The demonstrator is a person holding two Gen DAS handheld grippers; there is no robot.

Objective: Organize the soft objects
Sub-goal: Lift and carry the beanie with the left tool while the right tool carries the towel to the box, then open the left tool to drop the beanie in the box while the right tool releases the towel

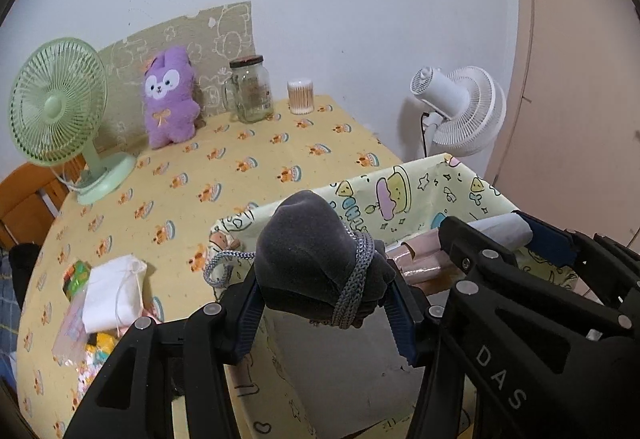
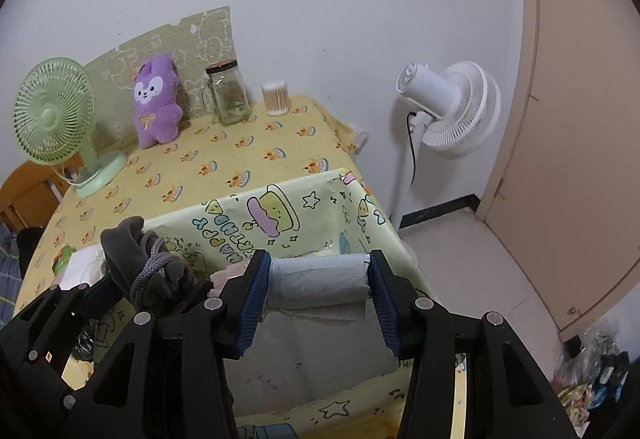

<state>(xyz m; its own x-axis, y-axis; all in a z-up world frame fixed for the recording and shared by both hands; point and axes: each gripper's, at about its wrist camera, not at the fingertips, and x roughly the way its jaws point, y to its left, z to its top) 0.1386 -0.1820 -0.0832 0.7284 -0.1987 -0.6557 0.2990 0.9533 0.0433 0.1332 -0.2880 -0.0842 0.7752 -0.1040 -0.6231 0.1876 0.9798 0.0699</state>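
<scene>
Both loads hang directly over the open mouth of the paper-covered box [image 2: 280, 215], so the coming move looks to me like a short drop straight down rather than a reach. The left tongs [image 1: 326, 301] are clamped on a dark grey velvet pouch [image 1: 308, 251], plump and rounded, its neck wound several times with a thick braided grey cord [image 1: 354, 279] whose loose loop trails off to the left. The right tongs [image 2: 318, 289] grip a pale grey roll [image 2: 318, 279] by its two ends, so its long axis lies crosswise between the ribbed blue pads [image 2: 256, 295]; it looks like thin, crinkly sheet material wound loosely, with a free flap hanging under it. The roll sits over the middle of the box, the pouch over its left part, and the two tongs are just beside each other, neither clearly nearer the opening. The box is wrapped in glossy yellow cartoon-printed paper, and pinkish rolls [image 1: 416, 259] already lie inside it. It stands on a desk [image 1: 224, 159] covered with a yellow patterned cloth. To the left of the box lie a white cloth bag [image 1: 114, 291] and some clear packets, seemingly still to be sorted. At the back a purple plush toy [image 1: 170, 99] leans against a board, fuzzy and upright, beside a glass jar [image 1: 250, 89].
</scene>
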